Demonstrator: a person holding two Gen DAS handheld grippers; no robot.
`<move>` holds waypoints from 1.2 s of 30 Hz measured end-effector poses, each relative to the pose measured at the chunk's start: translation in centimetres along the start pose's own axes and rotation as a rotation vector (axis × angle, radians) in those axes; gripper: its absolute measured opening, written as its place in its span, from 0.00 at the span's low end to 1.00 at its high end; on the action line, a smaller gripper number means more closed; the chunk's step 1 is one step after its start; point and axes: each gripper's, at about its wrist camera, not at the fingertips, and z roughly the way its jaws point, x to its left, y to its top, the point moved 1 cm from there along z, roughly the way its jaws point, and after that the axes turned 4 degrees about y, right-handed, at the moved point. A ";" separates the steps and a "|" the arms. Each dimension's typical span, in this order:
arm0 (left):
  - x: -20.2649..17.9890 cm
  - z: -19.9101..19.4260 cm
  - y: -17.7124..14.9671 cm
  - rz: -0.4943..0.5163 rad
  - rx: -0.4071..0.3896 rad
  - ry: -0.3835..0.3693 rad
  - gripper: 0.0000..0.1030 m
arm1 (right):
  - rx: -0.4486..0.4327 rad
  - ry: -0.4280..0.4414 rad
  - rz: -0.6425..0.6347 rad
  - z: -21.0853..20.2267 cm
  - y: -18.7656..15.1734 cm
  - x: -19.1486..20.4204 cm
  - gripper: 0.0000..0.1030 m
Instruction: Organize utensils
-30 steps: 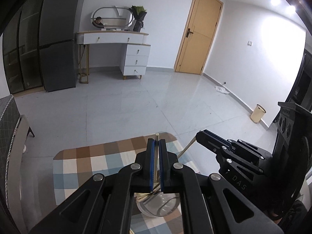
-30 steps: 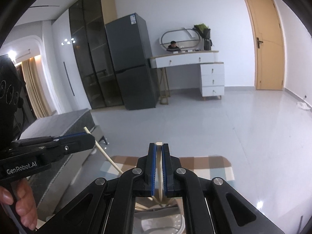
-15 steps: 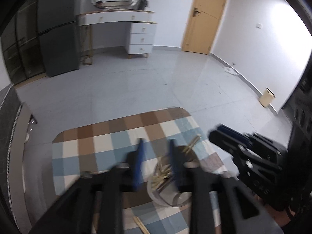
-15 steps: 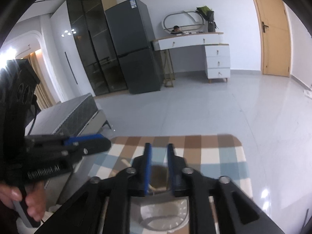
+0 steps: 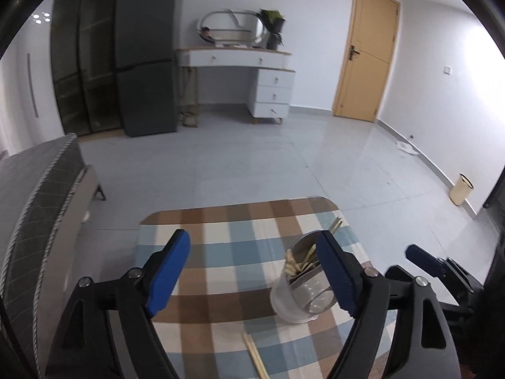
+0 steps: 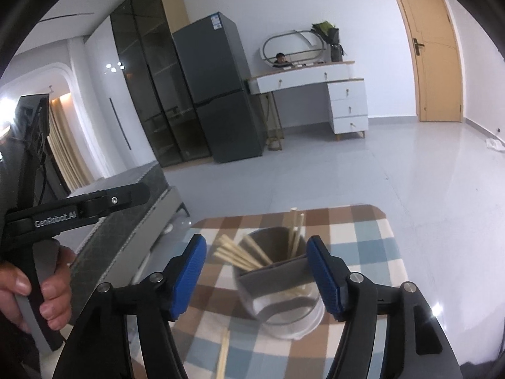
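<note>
The right wrist view shows the person's hand on the handle of the left claw, and the divider inside the cup; the left wrist view shows only the tip of the right claw, to the right of the cup. The cup stands on the checked cloth, chopsticks leaning in it. Loose chopsticks lie on the cloth just in front of the cup. The left claw and right claw have just been opening; both stand wide, holding nothing.
</note>
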 end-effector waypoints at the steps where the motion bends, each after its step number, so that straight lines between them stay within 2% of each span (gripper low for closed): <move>1: 0.1 -0.6 -0.3 -0.005 -0.013 0.001 0.81 | -0.010 0.001 0.003 -0.5 -0.2 0.4 0.69; 6: 1.1 -2.0 -1.9 -0.052 -0.037 -0.003 0.81 | -0.084 -0.010 -0.013 -3.3 -1.3 2.8 0.83; 10: 1.9 -2.7 -3.1 -0.088 -0.046 0.022 0.83 | -0.136 -0.020 -0.024 -5.1 -2.4 4.4 0.89; 14: 2.8 -4.0 -4.5 -0.116 -0.078 0.056 0.92 | -0.162 -0.027 -0.040 -6.1 -3.5 5.8 0.95; 17: 3.3 -4.5 -5.3 -0.120 -0.094 0.059 0.93 | -0.172 -0.025 -0.047 -6.5 -4.4 6.6 0.99; 27: 4.3 -3.5 -8.0 -0.135 -0.090 0.073 0.93 | -0.101 -0.073 -0.037 -5.4 -7.7 7.3 1.00; 32: 4.8 -1.6 -9.5 -0.151 -0.046 0.057 0.93 | -0.036 -0.119 -0.051 -4.0 -8.9 7.2 1.00; 36: 5.7 1.0 -11.0 -0.199 0.012 0.058 0.93 | 0.049 -0.143 -0.067 -2.0 -10.1 6.7 1.00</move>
